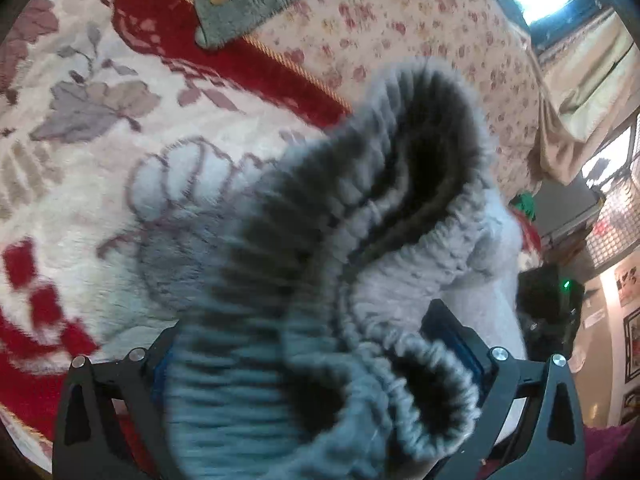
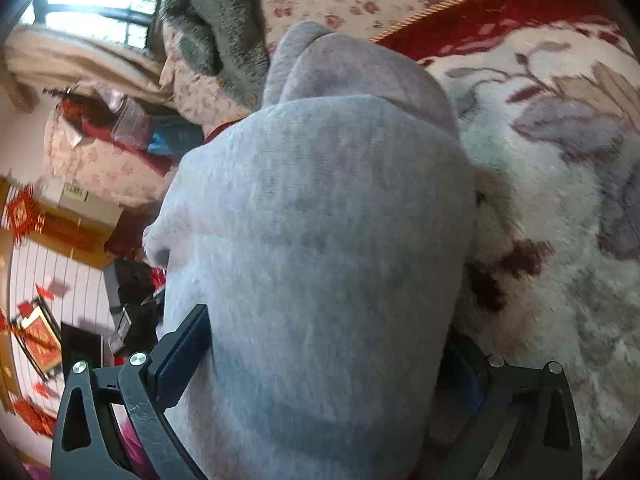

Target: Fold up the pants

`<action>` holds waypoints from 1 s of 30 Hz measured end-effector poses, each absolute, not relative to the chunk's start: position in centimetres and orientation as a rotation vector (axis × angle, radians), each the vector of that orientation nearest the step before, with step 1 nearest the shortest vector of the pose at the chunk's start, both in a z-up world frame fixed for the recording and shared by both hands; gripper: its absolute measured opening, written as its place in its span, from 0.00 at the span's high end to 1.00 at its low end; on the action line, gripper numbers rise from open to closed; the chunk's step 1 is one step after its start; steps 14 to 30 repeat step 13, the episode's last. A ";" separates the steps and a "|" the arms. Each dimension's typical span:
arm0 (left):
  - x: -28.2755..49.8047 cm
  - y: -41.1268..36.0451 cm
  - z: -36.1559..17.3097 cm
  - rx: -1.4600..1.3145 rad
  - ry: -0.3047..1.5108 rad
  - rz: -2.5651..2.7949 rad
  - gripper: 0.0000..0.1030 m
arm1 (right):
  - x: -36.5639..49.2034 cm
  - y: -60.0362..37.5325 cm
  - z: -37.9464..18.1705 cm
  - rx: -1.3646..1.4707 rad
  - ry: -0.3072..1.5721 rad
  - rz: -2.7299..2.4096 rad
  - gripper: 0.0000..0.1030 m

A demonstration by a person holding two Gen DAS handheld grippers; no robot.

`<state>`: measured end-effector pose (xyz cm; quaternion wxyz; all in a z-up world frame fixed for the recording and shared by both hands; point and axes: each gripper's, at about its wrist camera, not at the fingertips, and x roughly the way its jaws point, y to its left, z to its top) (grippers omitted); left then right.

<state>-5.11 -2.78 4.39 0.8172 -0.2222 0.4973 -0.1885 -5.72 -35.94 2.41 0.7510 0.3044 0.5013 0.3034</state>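
Grey fleece pants on red-and-cream floral blanket.
Left gripper and right gripper jaws wide, fabric bunched between; grip cannot be told.

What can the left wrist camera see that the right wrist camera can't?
Only the left view shows the pants' gathered elastic waistband, bunched between the left gripper. Only the right view shows a smooth stretch of the grey pants between the right gripper, plus red wall decorations. Both show the red and cream floral blanket beneath, a window, and jaws standing wide.
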 end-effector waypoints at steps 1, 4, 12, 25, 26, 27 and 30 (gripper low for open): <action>-5.0 -3.4 4.5 -0.442 1.064 -0.407 0.00 | -5.6 -35.9 2.4 0.669 1.095 0.667 0.00; -5.5 -4.2 5.5 -0.427 1.047 -0.438 0.20 | -5.8 -35.8 3.1 0.651 1.077 0.675 0.10; -6.9 -6.8 8.7 -0.458 1.009 -0.422 0.35 | -6.9 -36.9 6.6 0.581 1.020 0.690 0.26; -7.0 -7.6 9.2 -0.462 1.004 -0.431 0.35 | -7.0 -37.5 7.1 0.584 1.014 0.684 0.26; -7.0 -7.6 9.2 -0.462 1.004 -0.431 0.35 | -7.0 -37.5 7.1 0.584 1.014 0.684 0.26; -7.0 -7.6 9.2 -0.462 1.004 -0.431 0.35 | -7.0 -37.5 7.1 0.584 1.014 0.684 0.26; -7.0 -7.6 9.2 -0.462 1.004 -0.431 0.35 | -7.0 -37.5 7.1 0.584 1.014 0.684 0.26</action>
